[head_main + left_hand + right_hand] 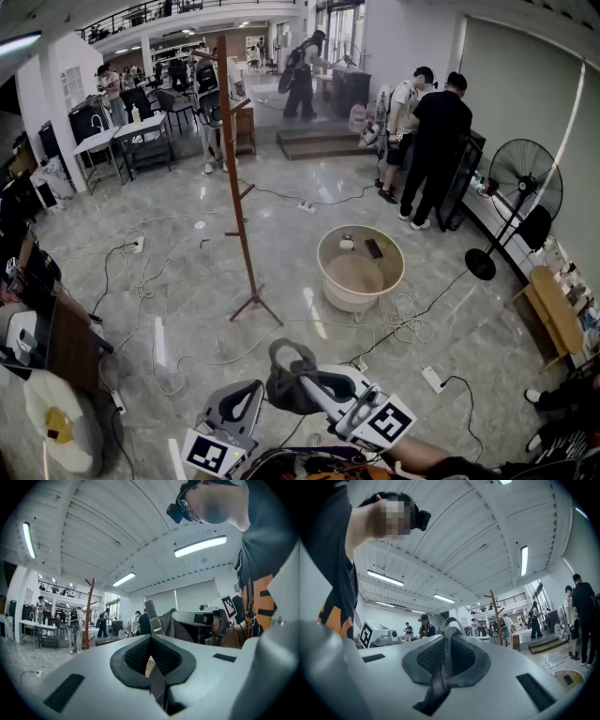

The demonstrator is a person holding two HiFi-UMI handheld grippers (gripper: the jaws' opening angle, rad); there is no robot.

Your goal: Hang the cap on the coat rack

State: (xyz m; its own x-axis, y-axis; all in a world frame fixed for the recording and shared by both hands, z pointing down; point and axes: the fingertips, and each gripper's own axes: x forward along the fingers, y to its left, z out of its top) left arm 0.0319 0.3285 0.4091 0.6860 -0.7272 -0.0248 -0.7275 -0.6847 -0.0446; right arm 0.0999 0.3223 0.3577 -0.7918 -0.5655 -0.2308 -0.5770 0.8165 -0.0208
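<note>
The dark cap [284, 386] hangs low in front of me in the head view, its strap loop [290, 348] standing up. My right gripper [311, 382] is shut on the cap's grey strap [444, 665], which runs down between its pads. My left gripper [255, 392] sits just left of the cap and is shut on a thin strap with a gold buckle [153, 619]. The wooden coat rack [235, 169] stands on the floor ahead, well beyond both grippers. It also shows as the coat rack [88, 613] at the left and the coat rack [497, 617] right of centre.
A round beige tub [325, 255] stands right of the rack's foot. Cables and a power strip [431, 378] lie on the floor. Two people [429, 141] stand at the back right beside a floor fan [521, 187]. A wooden bench [553, 311] is at the right, tables [131, 136] at the back left.
</note>
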